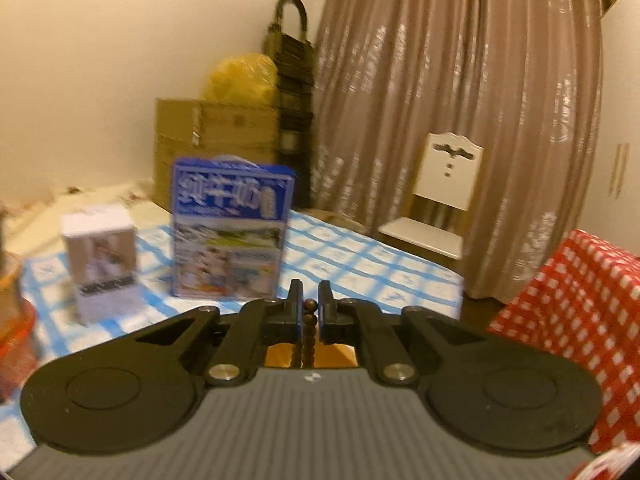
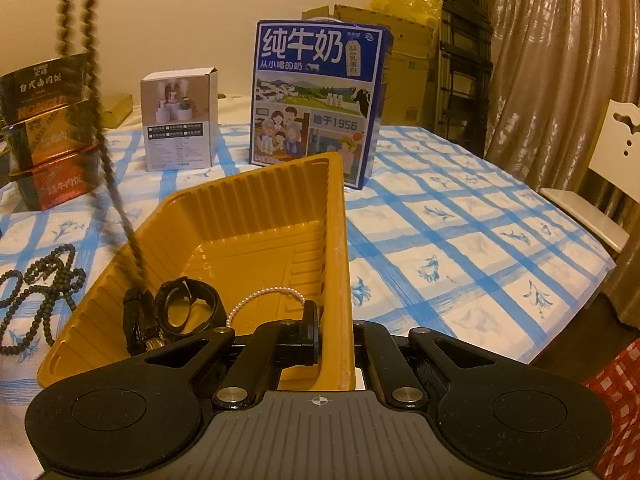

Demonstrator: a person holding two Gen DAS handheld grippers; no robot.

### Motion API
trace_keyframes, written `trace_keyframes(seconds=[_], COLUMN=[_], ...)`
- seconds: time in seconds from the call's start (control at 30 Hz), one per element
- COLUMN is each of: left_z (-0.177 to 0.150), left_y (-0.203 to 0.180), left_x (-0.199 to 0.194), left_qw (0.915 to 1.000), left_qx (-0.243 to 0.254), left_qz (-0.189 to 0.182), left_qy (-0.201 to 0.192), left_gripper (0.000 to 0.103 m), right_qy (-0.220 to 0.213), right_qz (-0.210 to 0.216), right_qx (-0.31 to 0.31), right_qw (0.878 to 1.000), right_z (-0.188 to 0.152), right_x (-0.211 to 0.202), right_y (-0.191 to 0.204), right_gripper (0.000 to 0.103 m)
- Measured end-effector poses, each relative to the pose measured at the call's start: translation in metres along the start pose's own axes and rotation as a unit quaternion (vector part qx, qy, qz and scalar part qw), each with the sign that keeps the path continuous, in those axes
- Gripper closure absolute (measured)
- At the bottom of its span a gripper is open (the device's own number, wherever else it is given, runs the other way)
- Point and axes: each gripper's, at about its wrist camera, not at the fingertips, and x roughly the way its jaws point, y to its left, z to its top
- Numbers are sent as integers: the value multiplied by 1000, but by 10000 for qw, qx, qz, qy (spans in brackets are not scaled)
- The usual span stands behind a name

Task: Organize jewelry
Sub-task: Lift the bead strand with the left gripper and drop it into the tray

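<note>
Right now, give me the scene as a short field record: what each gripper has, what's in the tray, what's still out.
left gripper: shut on brown wooden bead strand
strand position: dangles from top left of the right wrist view, its lower end over the tray's left side
right gripper: shut on right wall of yellow ribbed plastic tray
in tray: black wristwatch, white pearl bracelet
still on table: dark bead necklace, left of tray
table cover: blue-and-white checked cloth
</note>
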Motion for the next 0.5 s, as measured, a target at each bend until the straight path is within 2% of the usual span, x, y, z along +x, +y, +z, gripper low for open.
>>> trace_keyframes(seconds=[0.17, 0.33, 0.5], left_z=[-27, -68, -102], left_y=[-2, 8, 14], left_x=[37, 72, 94], left_qw=[9973, 9888, 9796], left_qx=[-446, -966, -1249], left_qz=[-372, -348, -369], left_qy=[458, 1087, 1530], left_gripper=[97, 97, 97], right_qy=[6, 16, 23], right_qz=[6, 24, 26], right_qx=[11, 18, 47], right_qw=[10000, 10000, 10000], right_z=[0, -1, -1], right_x=[1, 1, 2], right_y=[-1, -2, -3], right_gripper=[100, 100, 100])
